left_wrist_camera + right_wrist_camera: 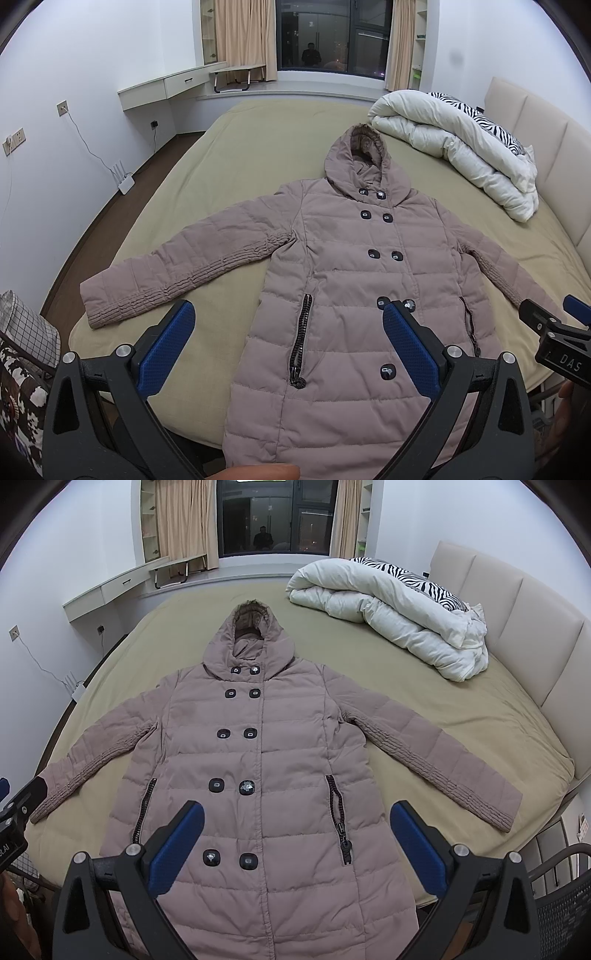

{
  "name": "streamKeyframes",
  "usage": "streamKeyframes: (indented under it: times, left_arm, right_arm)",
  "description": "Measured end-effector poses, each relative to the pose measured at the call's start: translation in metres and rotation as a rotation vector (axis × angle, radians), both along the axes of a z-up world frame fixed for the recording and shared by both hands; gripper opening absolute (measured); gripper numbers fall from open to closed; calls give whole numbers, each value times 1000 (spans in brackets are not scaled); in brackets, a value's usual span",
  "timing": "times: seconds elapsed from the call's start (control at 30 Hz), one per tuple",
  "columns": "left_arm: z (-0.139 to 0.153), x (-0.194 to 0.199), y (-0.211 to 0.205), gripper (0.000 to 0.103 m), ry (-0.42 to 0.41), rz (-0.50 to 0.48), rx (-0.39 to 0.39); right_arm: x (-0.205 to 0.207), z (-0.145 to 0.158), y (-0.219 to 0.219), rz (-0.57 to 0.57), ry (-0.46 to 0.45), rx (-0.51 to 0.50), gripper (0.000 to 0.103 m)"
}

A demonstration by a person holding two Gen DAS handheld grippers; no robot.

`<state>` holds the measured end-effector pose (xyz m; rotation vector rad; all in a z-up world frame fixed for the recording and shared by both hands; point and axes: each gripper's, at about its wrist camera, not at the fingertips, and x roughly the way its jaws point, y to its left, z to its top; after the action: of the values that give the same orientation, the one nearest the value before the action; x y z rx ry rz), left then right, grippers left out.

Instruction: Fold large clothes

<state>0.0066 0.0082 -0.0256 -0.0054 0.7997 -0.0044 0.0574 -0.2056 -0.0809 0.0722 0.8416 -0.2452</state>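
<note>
Coat spread flat, both tongs held apart above its hem

Coat (258, 768), a long quilted one in dusty mauve, lies face up and buttoned on the bed (461, 716), its hood (251, 635) pointing toward the window (277, 517) and both sleeves angled out and down from the shoulders. Left sleeve (177, 269) and right sleeve (443, 768) rest flat on the olive sheet, clear of the body of the coat. Beyond the coat's right shoulder a white duvet (391, 620) is bundled against the headboard (517, 602). Left tongs (288, 343) hang above the coat's lower left half, blue pads wide apart, gripping nothing. Right tongs (295, 843) hang above the coat's lower front, likewise spread and empty. Whether either touches the fabric is hard to judge from these views; both seem to float clear. A fingertip (258, 472) shows below the coat's hem.
</note>
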Motion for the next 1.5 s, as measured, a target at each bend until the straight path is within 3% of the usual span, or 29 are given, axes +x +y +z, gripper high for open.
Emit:
streamKeyframes:
  times: [1.03, 1.13, 1.23, 1.4, 1.5]
  left_arm:
    - [-9, -4, 0, 103, -6, 5, -7]
    - [-16, -7, -2, 103, -18, -1, -18]
    - [-27, -1, -6, 103, -5, -37, -18]
    - [-61, 21, -6, 103, 74, -62, -80]
    - [-80, 41, -5, 103, 129, -71, -180]
  right_arm:
    - [0, -4, 0, -2, 3, 13, 103]
    - [-3, -19, -18, -19, -22, 91, 103]
    - [-5, -42, -72, -106, -74, 230, 103]
    - [-34, -117, -211, -435, -147, 533, 100]
    - [-63, -170, -287, -642, -186, 740, 92]
